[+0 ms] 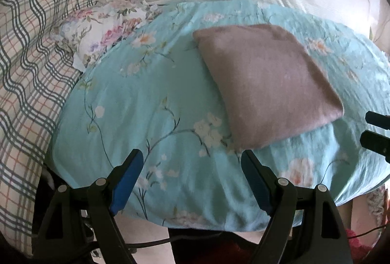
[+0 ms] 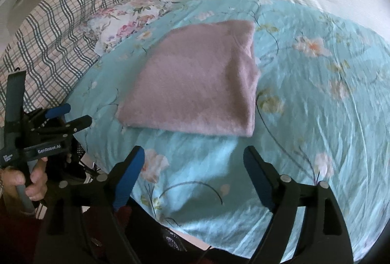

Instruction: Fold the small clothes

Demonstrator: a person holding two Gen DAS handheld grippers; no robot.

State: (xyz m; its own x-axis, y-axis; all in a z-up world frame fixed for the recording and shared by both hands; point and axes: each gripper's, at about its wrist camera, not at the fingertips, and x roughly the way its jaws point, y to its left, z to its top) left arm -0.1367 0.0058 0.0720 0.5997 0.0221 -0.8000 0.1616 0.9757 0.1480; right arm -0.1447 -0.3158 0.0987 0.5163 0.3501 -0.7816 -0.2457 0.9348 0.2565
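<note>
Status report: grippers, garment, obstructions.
Left gripper, right gripper open, empty. Pink garment folded flat on blue floral cover. Nothing obstructing.

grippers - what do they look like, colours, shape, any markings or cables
Both the left gripper and the right gripper are black plastic, with two angled fingers carrying blue pads and round silver pivot pins. In the right wrist view the left gripper's body shows a label reading GenRobot.AI, a dark strap and a grey handle. A black cable runs beneath it.

Folded pink cloth (image 2: pixel 195 83) on floral quilt (image 2: pixel 316 105)
</note>
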